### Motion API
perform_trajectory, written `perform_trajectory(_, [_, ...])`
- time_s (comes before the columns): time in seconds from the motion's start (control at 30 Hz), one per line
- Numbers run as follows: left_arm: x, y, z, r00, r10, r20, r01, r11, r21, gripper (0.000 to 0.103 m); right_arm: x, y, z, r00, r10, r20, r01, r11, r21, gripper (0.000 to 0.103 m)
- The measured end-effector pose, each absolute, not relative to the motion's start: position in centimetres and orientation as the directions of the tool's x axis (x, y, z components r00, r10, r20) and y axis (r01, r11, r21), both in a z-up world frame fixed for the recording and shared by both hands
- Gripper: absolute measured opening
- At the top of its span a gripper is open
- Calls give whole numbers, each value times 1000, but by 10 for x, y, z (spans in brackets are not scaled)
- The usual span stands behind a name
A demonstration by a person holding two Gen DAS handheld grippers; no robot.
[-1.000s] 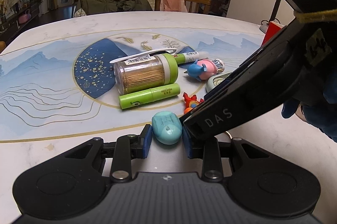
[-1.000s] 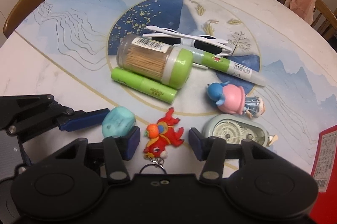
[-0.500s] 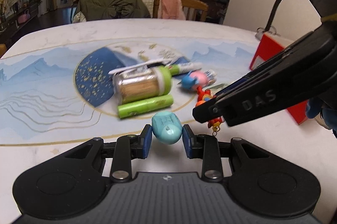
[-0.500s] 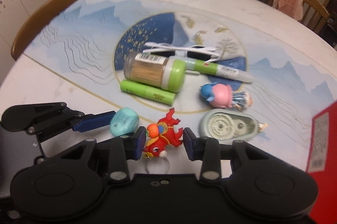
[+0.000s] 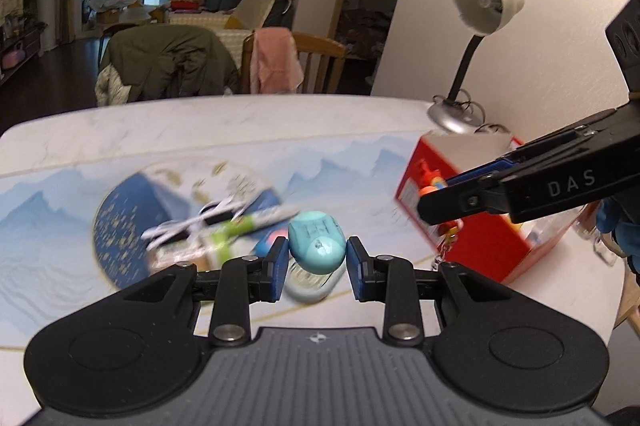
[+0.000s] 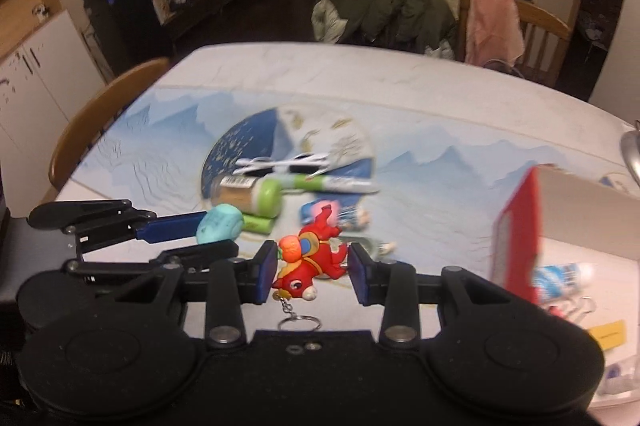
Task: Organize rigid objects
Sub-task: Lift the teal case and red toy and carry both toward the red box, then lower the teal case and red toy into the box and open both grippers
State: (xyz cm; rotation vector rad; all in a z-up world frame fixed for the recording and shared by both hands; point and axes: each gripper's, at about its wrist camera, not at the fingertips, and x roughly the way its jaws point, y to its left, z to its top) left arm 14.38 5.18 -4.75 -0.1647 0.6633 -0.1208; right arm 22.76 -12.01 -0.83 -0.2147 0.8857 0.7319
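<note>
My left gripper [image 5: 317, 256] is shut on a teal oval eraser [image 5: 317, 241], held above the table; the same eraser [image 6: 220, 224] shows at the left in the right wrist view. My right gripper [image 6: 313, 266] is shut on a red dragon keychain [image 6: 310, 260] whose ring [image 6: 300, 323] dangles below. That keychain [image 5: 430, 185] also peeks out at the right gripper's tip in the left wrist view. On the mat below lie a toothpick jar [image 6: 250, 194], a green tube [image 6: 256, 224], a green-and-white pen [image 6: 332, 181], white glasses [image 6: 286, 161], a pink figurine [image 6: 332, 211] and a correction tape [image 5: 310, 282].
A red open box [image 6: 516, 246] stands at the right with a tube and small items beside it. A desk lamp [image 5: 476, 37] rises behind the box. Wooden chairs [image 6: 104, 113] ring the table, one with a pink cloth [image 5: 276, 59], one with a green jacket.
Both grippers rose off the table with their objects. The right gripper closed on the red keychain, lifted it and swung right towards the red box. The eraser rose with the left gripper.
</note>
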Motion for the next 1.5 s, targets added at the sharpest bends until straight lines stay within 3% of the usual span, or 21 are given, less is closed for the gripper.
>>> perform_trajectory(0.27, [178, -10, -12, 787, -180, -590, 105, 982, -158, 30, 263, -202, 28, 521, 475, -710, -617, 784, 72, 37])
perform_trajectory(0.6, [227, -109, -7, 753, -224, -618, 192, 974, -120, 30, 315, -289, 12, 568, 405, -716, -532, 845, 56, 37])
perform_trajectory(1.03, [306, -214, -43, 669, -235, -705, 296, 954, -37, 30, 363, -353, -48, 534, 335, -776, -459, 886, 67, 37])
perform_trajectory(1.5, [371, -226, -99, 515, -163, -841, 275, 961, -17, 30, 391, -349, -102, 411, 275, -869, -496, 867, 40, 37])
